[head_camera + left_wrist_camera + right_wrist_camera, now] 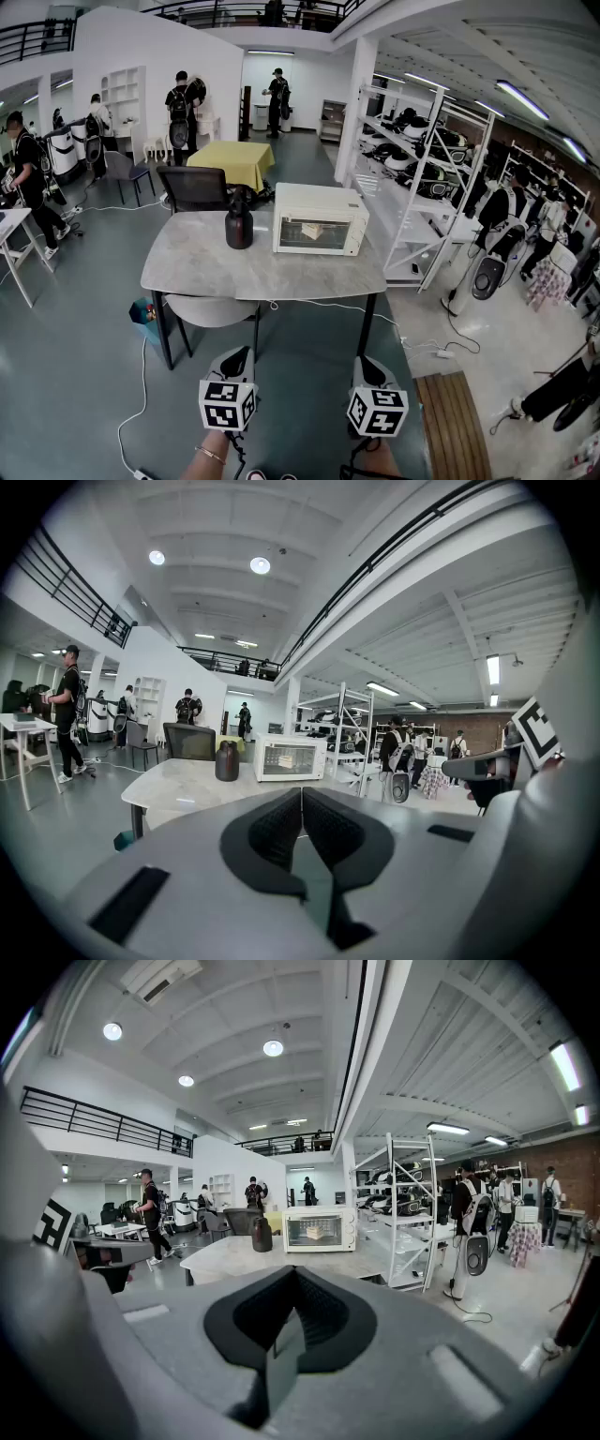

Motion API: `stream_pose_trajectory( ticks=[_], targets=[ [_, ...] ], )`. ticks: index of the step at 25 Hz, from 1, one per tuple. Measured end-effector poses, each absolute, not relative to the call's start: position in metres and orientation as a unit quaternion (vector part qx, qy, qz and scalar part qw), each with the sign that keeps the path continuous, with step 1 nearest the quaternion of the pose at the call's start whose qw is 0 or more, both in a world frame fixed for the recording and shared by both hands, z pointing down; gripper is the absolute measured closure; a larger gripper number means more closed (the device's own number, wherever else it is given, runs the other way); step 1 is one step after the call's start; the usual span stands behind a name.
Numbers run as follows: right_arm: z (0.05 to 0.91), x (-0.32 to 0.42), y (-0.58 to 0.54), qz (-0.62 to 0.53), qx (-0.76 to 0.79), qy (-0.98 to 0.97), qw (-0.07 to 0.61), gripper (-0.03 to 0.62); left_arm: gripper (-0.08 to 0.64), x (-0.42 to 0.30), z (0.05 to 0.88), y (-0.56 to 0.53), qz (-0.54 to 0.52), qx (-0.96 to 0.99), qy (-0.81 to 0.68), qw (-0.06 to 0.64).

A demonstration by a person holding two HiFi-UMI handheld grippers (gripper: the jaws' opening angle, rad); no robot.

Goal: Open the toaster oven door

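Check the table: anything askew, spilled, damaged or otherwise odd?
Nothing stands out. The toaster oven sits flat on the table with its door shut, and the dark bottle stands upright beside it, apart from it. No spill shows.

Hall is lit brightly & evenly from overhead by round ceiling lamps & strip lights. Soft sheen is seen on floor & table top; only faint shadows are cast. Edges are bent hard by fisheye, w/ black corners in gripper views. Left gripper & right gripper are blurred up close; bkgd is sharp.
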State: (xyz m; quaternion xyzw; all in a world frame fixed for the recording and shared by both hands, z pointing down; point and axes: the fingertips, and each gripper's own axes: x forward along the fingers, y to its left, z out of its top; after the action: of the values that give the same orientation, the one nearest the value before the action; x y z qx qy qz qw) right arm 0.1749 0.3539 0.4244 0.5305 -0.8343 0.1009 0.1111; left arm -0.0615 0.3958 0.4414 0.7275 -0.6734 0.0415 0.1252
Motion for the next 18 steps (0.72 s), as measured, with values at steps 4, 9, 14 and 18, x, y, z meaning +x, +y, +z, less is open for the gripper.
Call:
stream_pose_trajectory(
  ticks=[4, 9, 14, 18],
  targets=[
    [0.426, 0.172, 0.354, 0.099, 0.539, -0.829, 0.109, 0.588, 0.552, -0.069, 0.444, 0.397, 0.039, 0.727, -0.674, 0.126],
    [0.425, 0.160, 0.352, 0.106, 0.538, -0.830, 0.103, 0.588, 0.552, -0.081, 0.444, 0.398, 0.042, 0.727, -0.674, 0.126],
    [0.425, 0.141, 0.351, 0.109, 0.539, -0.829, 0.098, 0.588, 0.552, -0.099, 0.443, 0.398, 0.048, 0.730, -0.671, 0.120],
    [0.431, 0.130, 0.355, 0.113, 0.544, -0.826, 0.095, 0.588, 0.552, -0.112, 0.446, 0.398, 0.047, 0.739, -0.661, 0.124]
  ],
)
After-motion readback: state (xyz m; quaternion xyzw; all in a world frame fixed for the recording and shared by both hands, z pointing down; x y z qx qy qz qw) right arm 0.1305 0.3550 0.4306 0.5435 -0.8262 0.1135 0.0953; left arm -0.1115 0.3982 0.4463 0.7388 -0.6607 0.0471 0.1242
